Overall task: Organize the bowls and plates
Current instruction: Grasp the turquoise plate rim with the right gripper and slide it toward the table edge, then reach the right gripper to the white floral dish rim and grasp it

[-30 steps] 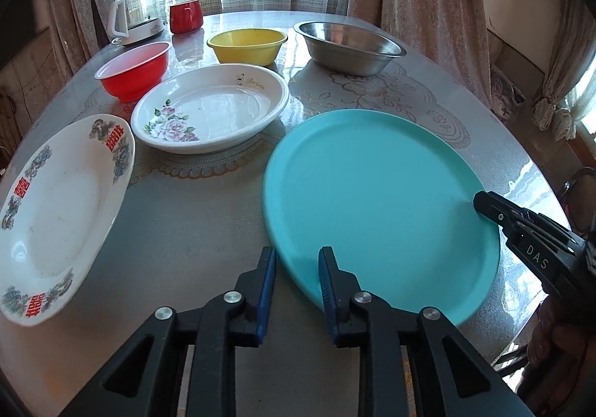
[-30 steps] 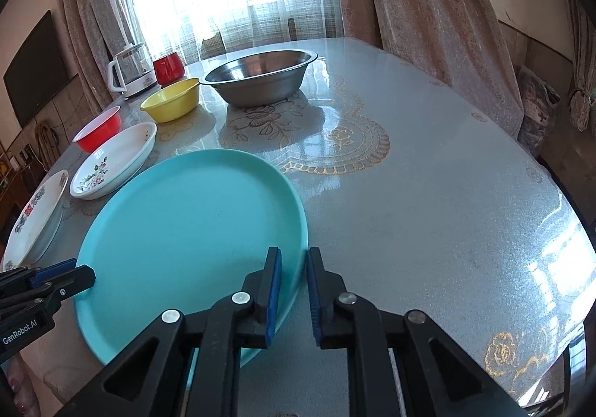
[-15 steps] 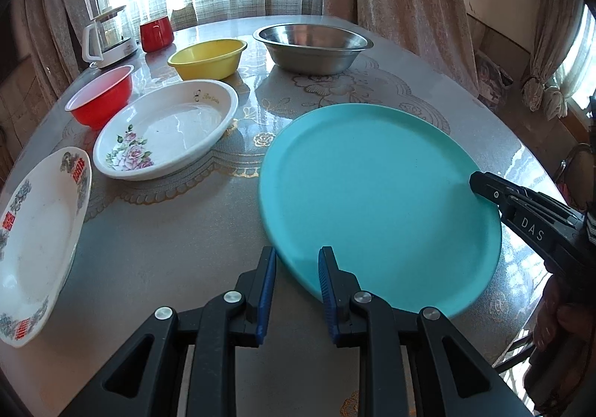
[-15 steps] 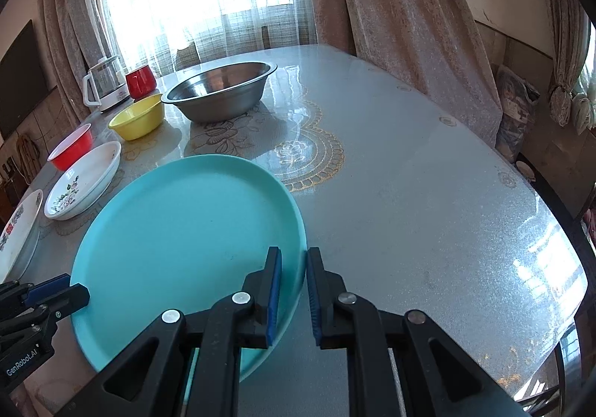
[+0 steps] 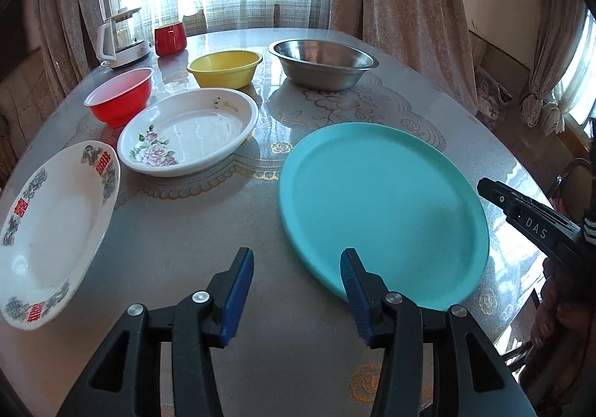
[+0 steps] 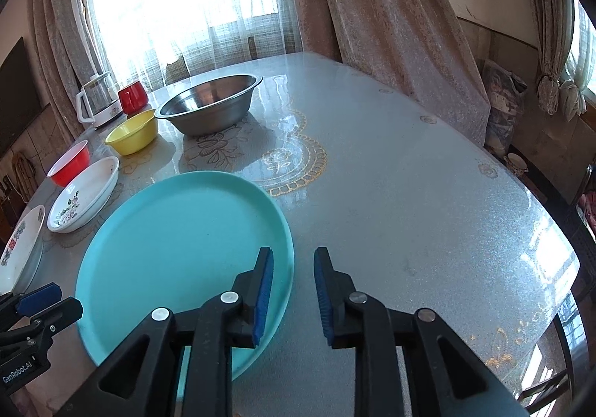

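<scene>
A large teal plate point(image 5: 380, 204) point(image 6: 178, 242) lies flat on the table. My left gripper point(image 5: 296, 256) hovers over its near left rim with the jaws opening wide, and the pads do not touch the rim. My right gripper point(image 6: 293, 253) is at the plate's right rim; its jaws are opening a little and the pads stand clear of the edge. Behind the plate are a white floral dish point(image 5: 190, 135), a white plate with red characters point(image 5: 52, 230), a red bowl point(image 5: 121, 100), a yellow bowl point(image 5: 225, 68) and a steel bowl point(image 5: 322, 63).
A white kettle point(image 5: 121, 38) and a red mug point(image 5: 170, 38) stand at the table's far left edge by the curtained window. Bare tabletop point(image 6: 409, 212) stretches right of the teal plate. A hand point(image 5: 558, 309) holds the right gripper's handle.
Both grippers were shut on the teal plate's rim; now both have parted, the left far wider than the right. The plate rests on the table.
</scene>
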Motion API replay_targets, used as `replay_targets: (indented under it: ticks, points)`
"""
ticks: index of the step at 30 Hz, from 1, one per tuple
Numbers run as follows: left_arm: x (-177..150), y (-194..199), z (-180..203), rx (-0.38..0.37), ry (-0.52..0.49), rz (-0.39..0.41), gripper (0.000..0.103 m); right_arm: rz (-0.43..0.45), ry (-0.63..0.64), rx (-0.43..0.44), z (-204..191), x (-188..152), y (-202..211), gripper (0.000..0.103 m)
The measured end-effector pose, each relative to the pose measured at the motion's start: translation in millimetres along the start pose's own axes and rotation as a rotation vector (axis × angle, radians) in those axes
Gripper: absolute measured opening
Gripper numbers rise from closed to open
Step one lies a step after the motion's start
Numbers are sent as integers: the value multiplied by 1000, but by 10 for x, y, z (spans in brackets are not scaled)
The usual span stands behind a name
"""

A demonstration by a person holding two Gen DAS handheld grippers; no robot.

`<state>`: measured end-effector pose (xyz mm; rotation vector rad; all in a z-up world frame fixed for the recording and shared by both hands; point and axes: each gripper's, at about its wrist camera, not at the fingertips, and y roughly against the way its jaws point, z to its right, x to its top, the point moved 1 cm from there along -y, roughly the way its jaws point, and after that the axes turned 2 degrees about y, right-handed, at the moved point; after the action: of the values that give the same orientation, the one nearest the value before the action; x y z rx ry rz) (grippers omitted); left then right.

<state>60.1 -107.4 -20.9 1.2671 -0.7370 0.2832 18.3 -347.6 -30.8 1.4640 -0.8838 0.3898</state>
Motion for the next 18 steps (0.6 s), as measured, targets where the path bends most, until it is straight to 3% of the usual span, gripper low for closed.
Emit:
replay_targets:
  ticks: [6, 12, 18]
  points:
    - [62, 360, -186, -3, 50, 98, 88, 50, 9, 24, -109, 138, 213, 29]
    - [85, 637, -463, 52, 73, 164, 95, 55, 50, 84, -404, 191, 287, 33]
    - [30, 743, -862, 129, 128, 176, 97, 31, 112, 144, -756, 147, 259, 34]
